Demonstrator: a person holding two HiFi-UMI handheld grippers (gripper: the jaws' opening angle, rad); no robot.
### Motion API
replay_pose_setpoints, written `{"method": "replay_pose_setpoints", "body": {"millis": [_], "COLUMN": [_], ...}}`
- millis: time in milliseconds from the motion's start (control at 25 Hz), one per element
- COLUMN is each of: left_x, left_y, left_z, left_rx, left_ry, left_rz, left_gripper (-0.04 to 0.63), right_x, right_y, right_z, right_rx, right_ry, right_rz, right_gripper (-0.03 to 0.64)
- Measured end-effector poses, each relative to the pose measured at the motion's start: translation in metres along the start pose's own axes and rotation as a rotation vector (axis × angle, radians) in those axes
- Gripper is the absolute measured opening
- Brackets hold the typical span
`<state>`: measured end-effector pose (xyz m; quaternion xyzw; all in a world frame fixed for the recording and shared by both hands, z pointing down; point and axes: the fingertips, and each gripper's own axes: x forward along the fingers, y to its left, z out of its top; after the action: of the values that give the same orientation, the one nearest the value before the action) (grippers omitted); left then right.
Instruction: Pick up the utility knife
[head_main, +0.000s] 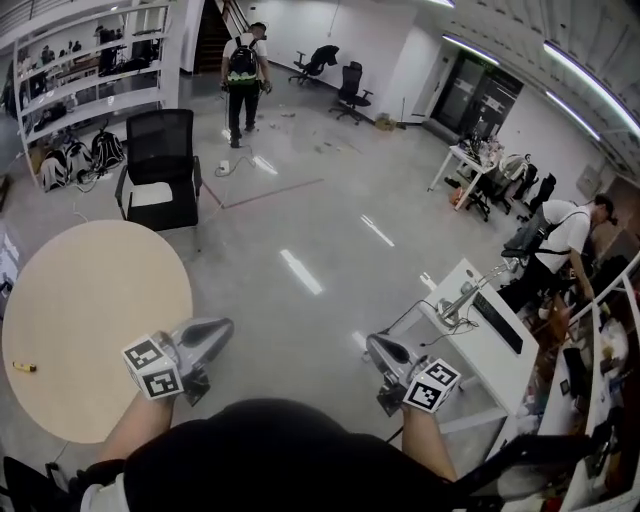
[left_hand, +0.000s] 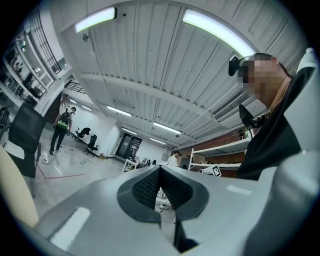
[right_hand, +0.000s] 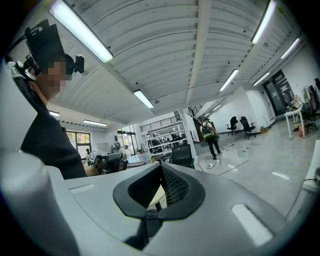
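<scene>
Utility knife (head_main: 24, 367) lies left of left hand-held gripper (head_main: 224, 329).

The round table (head_main: 90, 300) shows bare wood nearly all over, so a gripper could pass above it; only a small yellow thing (head_main: 22, 367) lies near its left edge; a black chair (head_main: 160, 165) stands just past the table's far side; the shiny floor (head_main: 330, 220) in the middle is wide open; a white desk (head_main: 505, 362) with cables on it blocks the right, near the right gripper (head_main: 372, 343).
</scene>
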<state>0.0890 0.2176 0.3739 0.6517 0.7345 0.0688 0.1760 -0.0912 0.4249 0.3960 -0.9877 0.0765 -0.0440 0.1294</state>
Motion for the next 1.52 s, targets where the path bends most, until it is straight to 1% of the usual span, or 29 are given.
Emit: {"method": "replay_pose_setpoints", "body": {"millis": [80,200,320,440,560,640,720,800,920,1000,1080,1160,1320,1520], "left_x": [-0.001,0.003,0.002,0.010,0.037,0.061,0.082,0.099,0.124,0.143,0.157,0.168,0.193,0.197], "left_y": [0.022,0.042,0.065,0.089,0.105,0.115,0.120,0.126,0.138,0.139,0.142,0.146,0.151,0.163], "left_z": [0.005,0.007,0.009,0.007,0.008,0.017,0.023,0.025,0.028,0.024,0.017,0.010,0.007,0.010], "left_rx": [-0.008,-0.015,-0.020,-0.023,0.015,0.036,0.041,0.052,0.051,0.045,0.046,0.048,0.053,0.040], "left_ry": [-0.008,-0.015,-0.014,-0.028,-0.049,-0.071,-0.086,-0.084,-0.095,-0.092,-0.071,-0.061,-0.046,-0.048], "left_rz": [0.019,0.049,0.114,0.186,0.241,0.278,0.305,0.339,0.397,0.412,0.435,0.453,0.481,0.507], "left_gripper": [-0.008,-0.007,-0.007,-0.008,-0.006,-0.007,-0.007,-0.008,-0.006,-0.008,-0.008,-0.008,-0.007,-0.006], "right_x": [0.026,0.051,0.077,0.108,0.135,0.155,0.170,0.183,0.202,0.207,0.213,0.219,0.224,0.242], "right_y": [-0.007,-0.026,-0.049,-0.076,-0.114,-0.145,-0.172,-0.194,-0.226,-0.244,-0.259,-0.275,-0.306,-0.315], "right_z": [-0.001,0.002,0.008,0.008,0.013,0.027,0.045,0.060,0.072,0.070,0.062,0.055,0.057,0.052], "right_rx": [0.005,0.014,0.036,0.040,0.028,0.031,0.033,0.029,0.050,0.070,0.099,0.126,0.157,0.182], "right_ry": [0.020,0.049,0.059,0.074,0.082,0.076,0.071,0.062,0.055,0.068,0.082,0.090,0.087,0.100], "right_rz": [0.018,0.041,0.079,0.149,0.228,0.270,0.307,0.346,0.401,0.432,0.454,0.469,0.488,0.510], "right_gripper": [0.014,0.014,0.015,0.015,0.015,0.015,0.014,0.015,0.015,0.015,0.015,0.015,0.015,0.014]}}
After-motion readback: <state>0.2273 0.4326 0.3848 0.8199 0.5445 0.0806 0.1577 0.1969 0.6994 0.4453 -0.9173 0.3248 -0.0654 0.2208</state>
